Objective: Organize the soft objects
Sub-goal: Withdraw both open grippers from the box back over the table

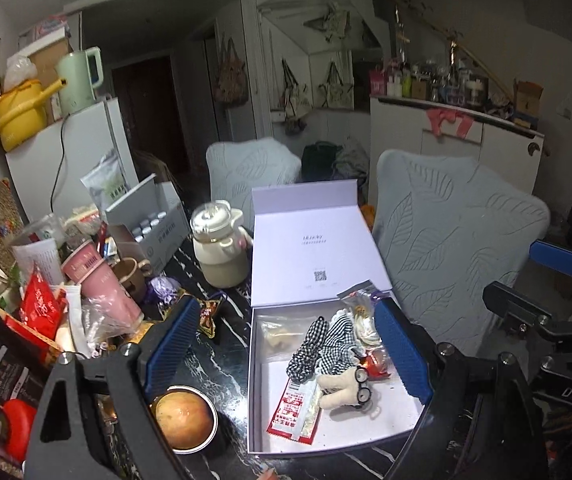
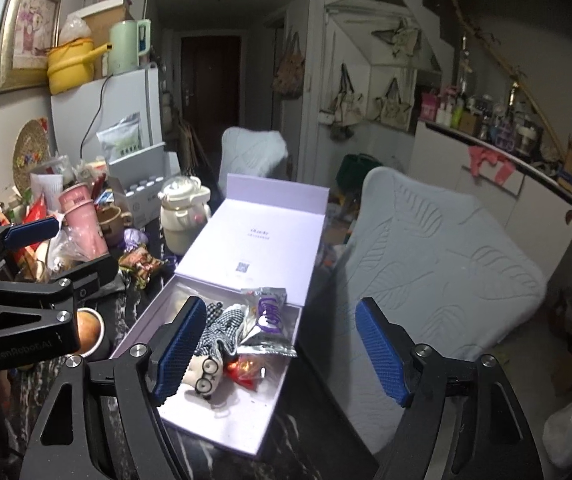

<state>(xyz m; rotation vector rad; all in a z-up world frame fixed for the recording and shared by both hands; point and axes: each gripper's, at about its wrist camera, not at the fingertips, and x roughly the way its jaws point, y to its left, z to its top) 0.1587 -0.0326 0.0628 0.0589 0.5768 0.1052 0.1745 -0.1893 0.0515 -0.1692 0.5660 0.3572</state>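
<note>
My left gripper [image 1: 286,356] has its blue fingers [image 1: 173,344] spread wide, and they hold nothing. My right gripper [image 2: 281,356] has its fingers [image 2: 382,356] spread wide too, with nothing between them.

A white box [image 1: 257,408] sits on the dark tabletop [image 1: 225,360]. Its lid [image 1: 314,248] is flipped open and stands up at the back. Inside the box lie soft things. There is a small plush toy with round glasses [image 1: 346,392] near the front. Checked black and white cloth [image 1: 326,344] lies just behind it and touches it. A red and white packet [image 1: 298,412] lies beside the toy. A clear bag [image 1: 277,336] sits at the back left of the box. From my right side I see a silver pouch with purple letters [image 2: 265,320] in the back of the box, and something red and shiny [image 2: 245,372] just in front of it.

A round cup [image 1: 185,420] stands left of the box. A cream kettle [image 1: 219,248] stands behind it, next to the lid.

My right finger hides part of the box's right side in the left view. In the right view my left finger covers part of the toy and the cloth. I cannot tell what is in the clear bag. The pile of packets [image 1: 41,308] on the left is too messy to make out.
</note>
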